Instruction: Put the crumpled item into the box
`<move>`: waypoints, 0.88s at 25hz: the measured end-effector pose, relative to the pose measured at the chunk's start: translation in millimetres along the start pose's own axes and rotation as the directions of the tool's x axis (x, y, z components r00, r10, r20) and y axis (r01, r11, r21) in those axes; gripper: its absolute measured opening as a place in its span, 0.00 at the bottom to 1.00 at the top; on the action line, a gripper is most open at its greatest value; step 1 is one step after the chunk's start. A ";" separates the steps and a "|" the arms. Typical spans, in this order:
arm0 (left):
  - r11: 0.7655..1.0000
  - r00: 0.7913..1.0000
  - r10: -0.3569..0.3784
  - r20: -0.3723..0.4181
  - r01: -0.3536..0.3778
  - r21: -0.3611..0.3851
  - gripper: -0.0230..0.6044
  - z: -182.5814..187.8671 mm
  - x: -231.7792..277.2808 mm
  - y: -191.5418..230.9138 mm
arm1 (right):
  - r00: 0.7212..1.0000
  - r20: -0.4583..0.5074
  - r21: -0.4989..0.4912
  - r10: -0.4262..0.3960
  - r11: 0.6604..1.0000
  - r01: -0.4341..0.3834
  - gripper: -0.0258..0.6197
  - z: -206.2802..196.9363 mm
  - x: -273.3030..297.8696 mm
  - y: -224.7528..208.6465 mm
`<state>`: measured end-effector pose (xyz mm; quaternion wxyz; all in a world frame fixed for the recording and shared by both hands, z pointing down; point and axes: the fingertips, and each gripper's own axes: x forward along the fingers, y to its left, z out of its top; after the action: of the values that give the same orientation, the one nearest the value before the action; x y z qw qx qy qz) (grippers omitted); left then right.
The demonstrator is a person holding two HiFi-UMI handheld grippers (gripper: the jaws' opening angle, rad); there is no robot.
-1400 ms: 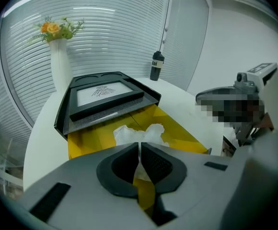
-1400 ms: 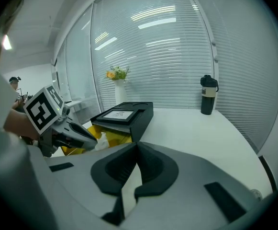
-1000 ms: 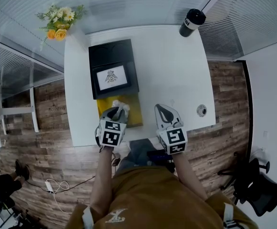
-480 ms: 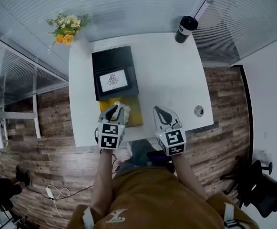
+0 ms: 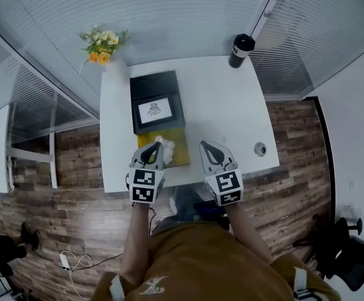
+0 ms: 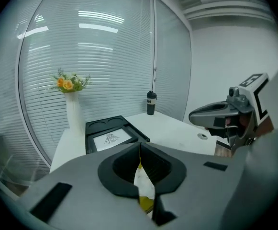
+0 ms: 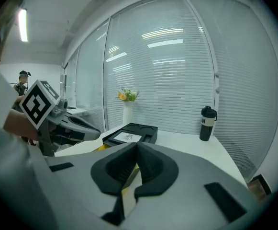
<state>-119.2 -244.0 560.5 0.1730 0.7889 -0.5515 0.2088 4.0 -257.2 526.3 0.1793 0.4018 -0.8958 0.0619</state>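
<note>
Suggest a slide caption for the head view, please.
Left hand-held gripper holds crumpled paper over the yellow box; right hand-held gripper hovers shut nearby.

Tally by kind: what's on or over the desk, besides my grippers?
Black open box holding a white card: 1
Yellow flat piece: 1
Crumpled white paper: 1
Black tumbler: 1
White vase of flowers: 1
Total: 5

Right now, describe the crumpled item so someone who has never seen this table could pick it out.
On the white table, look toward the left side, where a black box with a picture card sits with a yellow box just nearer the person. Over that yellow box, the left gripper pinches the crumpled white paper. It is the only soft, wrinkled wad among flat, hard-edged things.
</note>
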 end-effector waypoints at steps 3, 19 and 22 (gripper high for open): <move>1.000 0.997 0.013 0.076 -0.013 0.002 0.08 12.4 -17.7 -0.4 | 1.000 0.025 -0.004 -0.004 1.000 0.004 0.06 7.1 -7.5 4.1; 0.993 0.962 0.031 0.272 0.001 -0.115 0.08 48.1 -81.5 5.5 | 0.991 0.137 -0.004 -0.006 1.000 0.006 0.06 45.5 -40.9 36.6; 0.992 0.959 0.026 0.282 0.009 -0.124 0.08 48.9 -85.5 5.4 | 0.990 0.144 -0.008 -0.005 1.000 0.007 0.06 47.0 -42.9 39.5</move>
<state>-143.5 -202.1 474.5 0.1401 0.7961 -0.5857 0.0602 -11.8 -212.8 468.1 0.1163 0.4071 -0.9055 0.0283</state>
